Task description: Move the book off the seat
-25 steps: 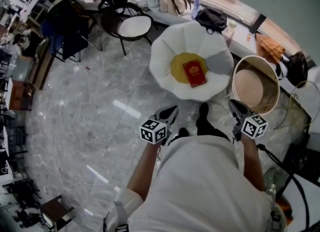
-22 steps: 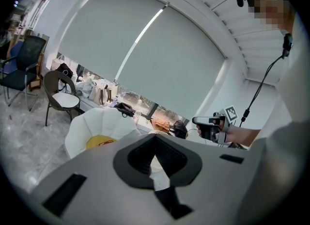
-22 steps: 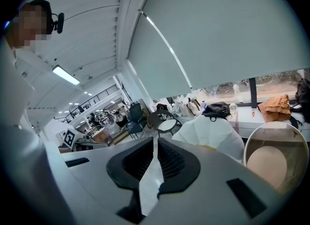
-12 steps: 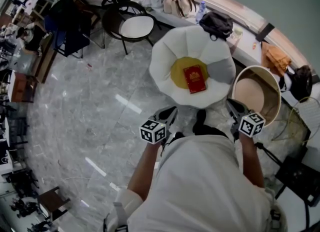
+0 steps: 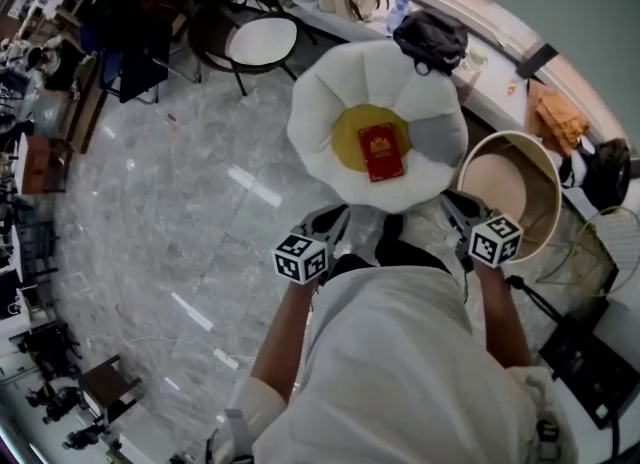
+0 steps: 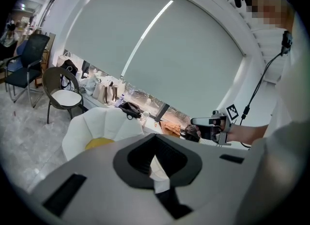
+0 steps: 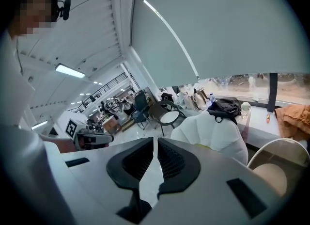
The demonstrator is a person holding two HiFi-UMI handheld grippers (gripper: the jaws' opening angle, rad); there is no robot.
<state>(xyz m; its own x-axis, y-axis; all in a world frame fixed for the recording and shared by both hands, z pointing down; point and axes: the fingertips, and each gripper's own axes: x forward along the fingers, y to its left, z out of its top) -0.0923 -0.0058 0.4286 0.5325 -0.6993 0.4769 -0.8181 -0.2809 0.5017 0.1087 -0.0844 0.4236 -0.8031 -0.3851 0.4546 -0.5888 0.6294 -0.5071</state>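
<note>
Red book (image 5: 381, 151) lies flat, cover up, on the yellow cushion (image 5: 348, 140) in the middle of the white petal-shaped seat (image 5: 318, 117), nothing on top of it. Left tool (image 5: 333, 220) and right tool (image 5: 452, 206) both fully closed, nothing in either, both held short of the seat's near edge, well apart from the book, one each side of the person's dark shoe (image 5: 389, 227).

Risks, as judged:
- jaws shut on arrival: if not opened before the reach, tips just shove the book across the cushion or off the far side
- book is thin and flat on a soft pad, no edge overhanging; a jaw probably has to dig under a side, cushion gives way, tip may pinch cushion fabric along with the cover or skid over the top
- grabbing only the cover: likely hardback, could flap open and hang by one board, pages sag, slips out
- one-sided pinch at a corner: weight swings the book down, may twist out of the grip; two tools on opposite edges looks safer
- right tool looks close to the rim of the round tub (image 5: 507, 138); a wide swing out that side could clip it
- drop-off spot unclear: counter (image 5: 492, 64) behind the seat is crowded with a black bag (image 5: 432, 38) and other bags, little bare room, book could land on clutter and slide
</note>
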